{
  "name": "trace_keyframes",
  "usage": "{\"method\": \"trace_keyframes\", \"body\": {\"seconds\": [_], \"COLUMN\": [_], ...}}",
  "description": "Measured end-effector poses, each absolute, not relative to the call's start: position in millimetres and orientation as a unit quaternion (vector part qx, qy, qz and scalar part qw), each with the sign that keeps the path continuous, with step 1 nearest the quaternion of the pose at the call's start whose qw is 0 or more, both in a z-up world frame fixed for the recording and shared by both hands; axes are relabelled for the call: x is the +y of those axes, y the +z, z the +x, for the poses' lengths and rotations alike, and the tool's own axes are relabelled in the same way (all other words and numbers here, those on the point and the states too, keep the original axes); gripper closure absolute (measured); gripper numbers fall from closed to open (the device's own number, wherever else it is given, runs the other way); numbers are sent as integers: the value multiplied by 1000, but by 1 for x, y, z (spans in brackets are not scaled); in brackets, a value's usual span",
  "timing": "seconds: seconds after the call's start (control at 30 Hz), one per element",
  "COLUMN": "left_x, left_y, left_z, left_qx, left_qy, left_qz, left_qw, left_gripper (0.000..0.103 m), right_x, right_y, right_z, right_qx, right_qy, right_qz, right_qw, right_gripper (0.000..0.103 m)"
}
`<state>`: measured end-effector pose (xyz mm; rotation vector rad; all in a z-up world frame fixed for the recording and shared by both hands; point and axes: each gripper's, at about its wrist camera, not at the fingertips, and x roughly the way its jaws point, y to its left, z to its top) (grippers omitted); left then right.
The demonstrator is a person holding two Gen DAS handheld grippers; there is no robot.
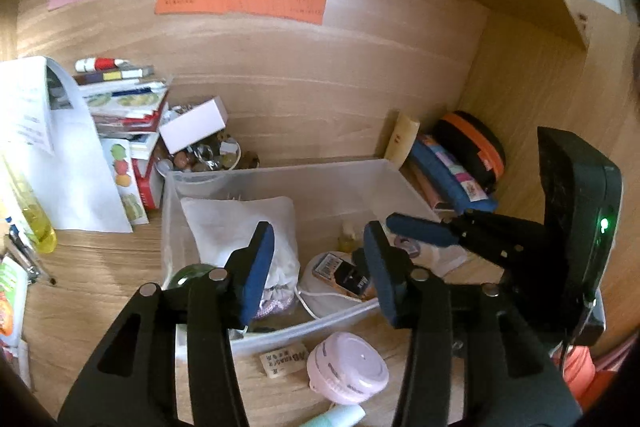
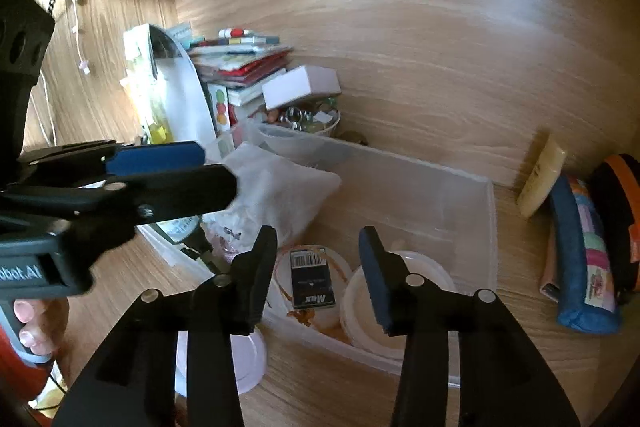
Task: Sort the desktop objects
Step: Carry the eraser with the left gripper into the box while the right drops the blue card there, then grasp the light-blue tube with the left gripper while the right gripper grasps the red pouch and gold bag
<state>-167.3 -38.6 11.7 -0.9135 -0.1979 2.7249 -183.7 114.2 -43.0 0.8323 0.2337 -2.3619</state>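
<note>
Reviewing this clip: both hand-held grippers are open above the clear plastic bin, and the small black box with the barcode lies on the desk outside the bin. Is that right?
Not quite. The small black box lies inside the clear plastic bin, as the right wrist view shows. The rest holds: the left hand-held gripper and the right hand-held gripper are both open above it.

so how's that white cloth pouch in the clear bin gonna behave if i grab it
The white cloth pouch looks soft and wrinkled, so it will probably sag and deform rather than lift stiffly. It seems lumpy, so its contents may shift. Being fabric, it is unlikely to slip or roll.
</note>
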Motion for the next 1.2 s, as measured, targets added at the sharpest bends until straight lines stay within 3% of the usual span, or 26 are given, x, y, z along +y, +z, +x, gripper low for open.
{"method": "trace_keyframes", "body": {"seconds": [0.07, 0.13, 0.17, 0.23, 0.3, 0.97, 1.1, 1.2], "left_x": [-41, -43, -44, -45, -48, -91, -91, -89], "left_y": [18, 23, 24, 25, 21, -63, -66, -70], "left_z": [-158, -145, -139, -126, -113, -38, -38, -44], "left_qx": [-63, -52, -48, -41, -39, -41, -43, -57], "left_qy": [942, 948, 949, 949, 949, 912, 908, 904], "left_qz": [-305, -293, -291, -291, -294, -408, -415, -421], "left_qw": [123, 114, 112, 112, 110, 26, 26, 36], "left_gripper": [46, 36, 34, 19, 9, 2, 2, 2], "right_x": [118, 124, 126, 129, 132, 101, 84, 79], "right_y": [-35, -28, -26, -24, -24, -121, -127, -128], "right_z": [-177, -166, -162, -151, -141, -55, -48, -45], "right_qx": [83, 78, 78, 79, 74, 73, 115, 130], "right_qy": [-899, -907, -908, -906, -904, -806, -818, -826], "right_qz": [303, 289, 286, 292, 297, 431, 414, 397], "right_qw": [305, 297, 296, 296, 299, 398, 383, 379], "right_gripper": [41, 29, 24, 18, 18, 17, 19, 38]}}
